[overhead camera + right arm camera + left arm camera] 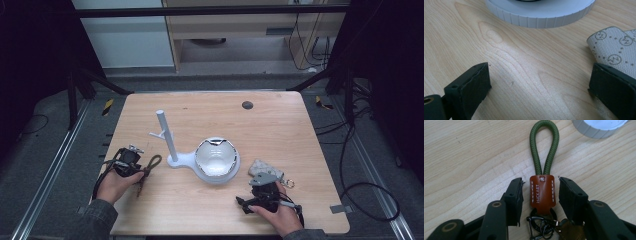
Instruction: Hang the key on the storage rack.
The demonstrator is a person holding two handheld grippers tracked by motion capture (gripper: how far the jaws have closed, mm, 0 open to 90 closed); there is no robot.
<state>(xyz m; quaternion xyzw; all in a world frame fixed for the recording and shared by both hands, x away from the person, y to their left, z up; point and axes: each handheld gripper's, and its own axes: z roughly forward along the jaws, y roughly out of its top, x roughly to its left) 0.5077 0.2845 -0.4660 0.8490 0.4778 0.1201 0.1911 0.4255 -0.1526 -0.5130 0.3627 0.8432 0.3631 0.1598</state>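
Two grippers work this wooden table (280,125), and the action is on the left. Biggest thing in play is the white stand (200,160), a post with a side peg rising from a base that carries a shiny bowl (216,156) at mid-table. Left of it lies the green cord keychain (543,152), and the left gripper (540,195) is right on it, far nearer than the right gripper (539,85), which sits spread wide over bare wood near a patterned pouch (616,47). Now the key relation: the keychain's long axis runs straight away from the left gripper, loop pointing ahead toward the stand's base, metal rings (541,227) back between the arms. Its brown leather tab (542,193) sits squarely between the parted jaws, a gap on each side, nothing clamped yet. A squeeze across that tab looks like the move.
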